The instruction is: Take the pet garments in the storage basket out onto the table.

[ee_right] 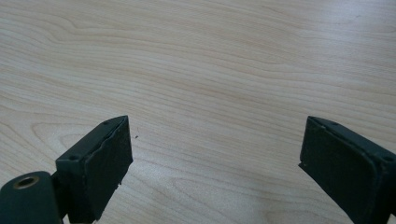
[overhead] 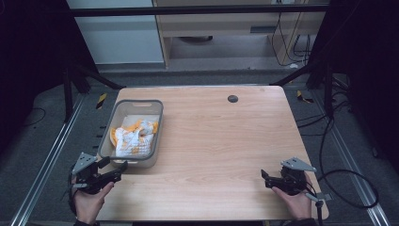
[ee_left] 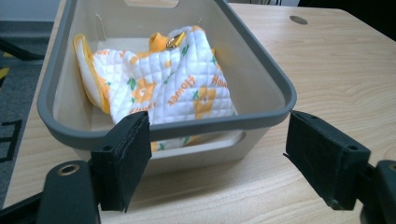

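Though crumpled, cloth point(ee_left: 173, 86) along bin point(ee_left: 273, 77).

- Left gripper point(overhead: 123, 166): black body, grey three-cornered plate on top, held in a bare left hand point(overhead: 89, 201).
- Right gripper point(overhead: 262, 174): same black build, grey three-cornered plate, black cable looping off over the floor; gripped by the right hand point(overhead: 295, 201), dark sleeve edge at the wrist.
- Pads point(ee_left: 122, 158): matte black, rectangular, rough-edged.
- Brass-ringed hole in each black jaw arm.
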{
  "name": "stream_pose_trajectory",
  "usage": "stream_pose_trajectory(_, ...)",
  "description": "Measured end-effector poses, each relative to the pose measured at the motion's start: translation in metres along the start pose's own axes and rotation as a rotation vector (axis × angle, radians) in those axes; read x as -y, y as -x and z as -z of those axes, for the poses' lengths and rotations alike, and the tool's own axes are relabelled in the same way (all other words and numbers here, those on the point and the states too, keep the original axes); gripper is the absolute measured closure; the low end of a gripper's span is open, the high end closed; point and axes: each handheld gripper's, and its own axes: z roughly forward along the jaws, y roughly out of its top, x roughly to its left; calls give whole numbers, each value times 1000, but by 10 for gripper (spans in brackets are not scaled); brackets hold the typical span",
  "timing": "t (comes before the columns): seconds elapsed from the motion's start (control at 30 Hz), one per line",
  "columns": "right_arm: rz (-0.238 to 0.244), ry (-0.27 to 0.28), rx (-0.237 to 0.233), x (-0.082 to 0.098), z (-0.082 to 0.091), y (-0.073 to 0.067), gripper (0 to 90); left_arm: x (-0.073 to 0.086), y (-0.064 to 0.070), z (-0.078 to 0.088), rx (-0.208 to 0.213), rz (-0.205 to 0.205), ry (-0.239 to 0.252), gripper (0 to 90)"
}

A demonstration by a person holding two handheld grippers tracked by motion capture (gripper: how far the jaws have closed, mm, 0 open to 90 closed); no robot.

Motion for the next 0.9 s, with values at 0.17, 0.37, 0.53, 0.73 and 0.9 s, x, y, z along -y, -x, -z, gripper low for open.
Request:
stream_pose_trajectory(0.17,-3,-3,0,0,-2,0,91,-11,1,2,2,-19,6,220)
stream_pose_trajectory(0.37,8,-1,6,-1,-3,-1,91,-19,0,5,1,-19,21,222)
stream_pose_trajectory(0.53,4,5,14,-1,-3,1,91,-28,-1,8,5,-20,36,222)
stream_pose_trajectory(0.73,0,17,16,-1,-2,1,94,-37,1,6,6,-35,45,222)
stream_pose_trajectory(0.9,0,20,14,-2,-1,0,97,-47,2,3,17,-44,54,221)
